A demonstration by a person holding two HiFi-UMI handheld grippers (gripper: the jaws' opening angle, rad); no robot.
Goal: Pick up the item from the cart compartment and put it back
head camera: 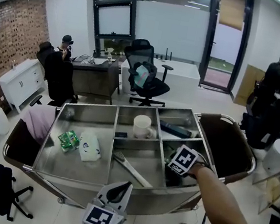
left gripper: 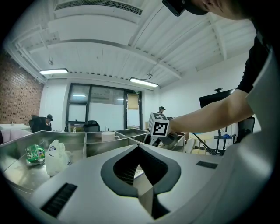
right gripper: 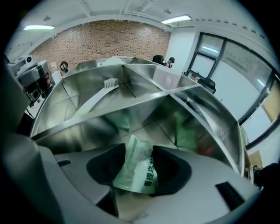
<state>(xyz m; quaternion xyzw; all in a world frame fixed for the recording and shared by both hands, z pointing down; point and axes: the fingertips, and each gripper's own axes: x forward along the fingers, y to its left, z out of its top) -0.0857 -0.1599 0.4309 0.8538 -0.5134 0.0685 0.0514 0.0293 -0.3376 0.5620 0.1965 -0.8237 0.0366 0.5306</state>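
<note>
My right gripper reaches down into the near right compartment of the steel cart, its marker cube above the divider. In the right gripper view a green printed packet stands between the right gripper's wide-spread jaws, low over the compartment floor. The pads do not seem to press on it. My left gripper hovers in front of the cart's near wall. The left gripper's jaws are together with nothing between them.
The other compartments hold a second green packet, a white bag, a white mug, a long brush and a dark flat item. A black bag hangs at the cart's right end. Office chairs, desks and two people stand behind.
</note>
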